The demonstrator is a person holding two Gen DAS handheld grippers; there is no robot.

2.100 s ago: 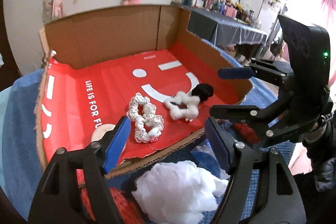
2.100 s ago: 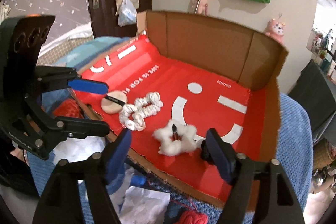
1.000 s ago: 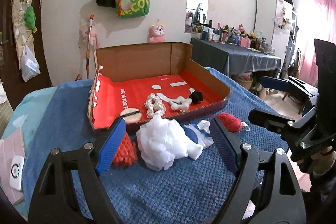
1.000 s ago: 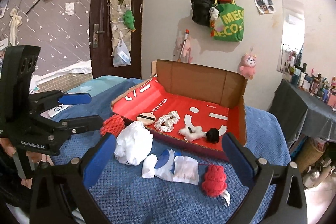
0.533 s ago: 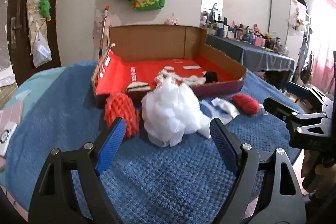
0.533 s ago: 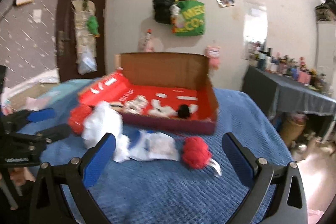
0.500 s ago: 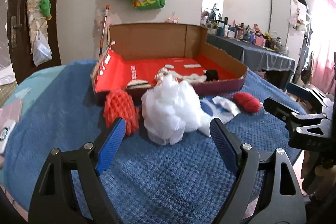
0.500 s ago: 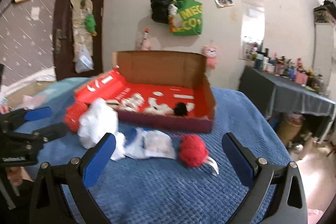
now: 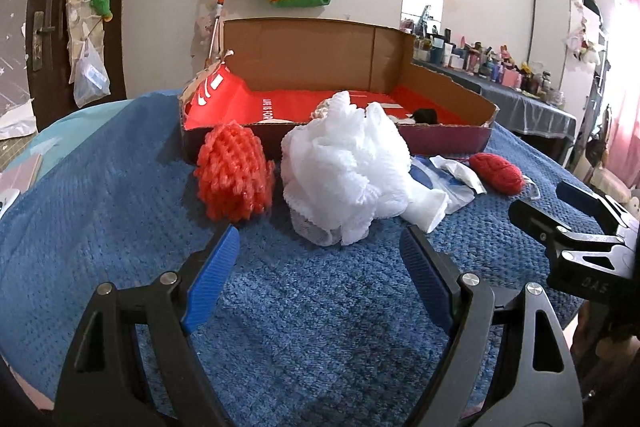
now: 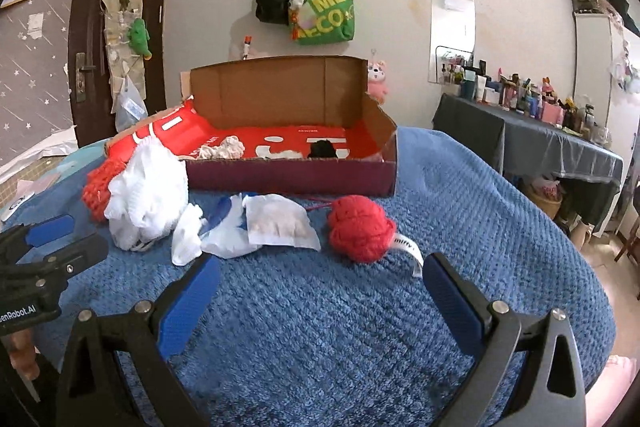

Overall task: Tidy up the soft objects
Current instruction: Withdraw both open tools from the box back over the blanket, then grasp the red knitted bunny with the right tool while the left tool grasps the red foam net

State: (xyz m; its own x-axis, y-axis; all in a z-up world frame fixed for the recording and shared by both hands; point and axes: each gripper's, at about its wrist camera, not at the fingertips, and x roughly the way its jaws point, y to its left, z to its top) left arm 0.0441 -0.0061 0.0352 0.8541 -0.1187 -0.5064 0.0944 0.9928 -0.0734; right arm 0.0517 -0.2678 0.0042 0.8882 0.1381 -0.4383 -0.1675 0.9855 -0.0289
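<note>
A cardboard box (image 9: 440,143) (image 10: 288,179) with a red lining stands on a blue blanket; small white and black soft pieces lie inside. In front of it lie an orange-red foam net (image 9: 234,177), a white mesh puff (image 9: 346,171) (image 10: 148,195), crumpled white and blue bags (image 10: 256,219) and a red yarn ball (image 10: 360,229) (image 9: 496,173). My left gripper (image 9: 320,267) hovers low over the blanket just short of the puff, open and empty. My right gripper (image 10: 320,291) is open and empty a little short of the yarn ball.
The blue blanket (image 10: 320,347) covers the whole surface and falls away at the right. A dark-covered table (image 10: 540,143) crowded with bottles stands at the far right. Bags hang on the wall (image 10: 320,7) behind the box, a dark door (image 10: 100,47) at the left.
Both grippers pulled back from over the box and sank toward the blanket, so the box's rim now hides most of its floor. The loose objects have not moved. Both jaws stayed wide.
</note>
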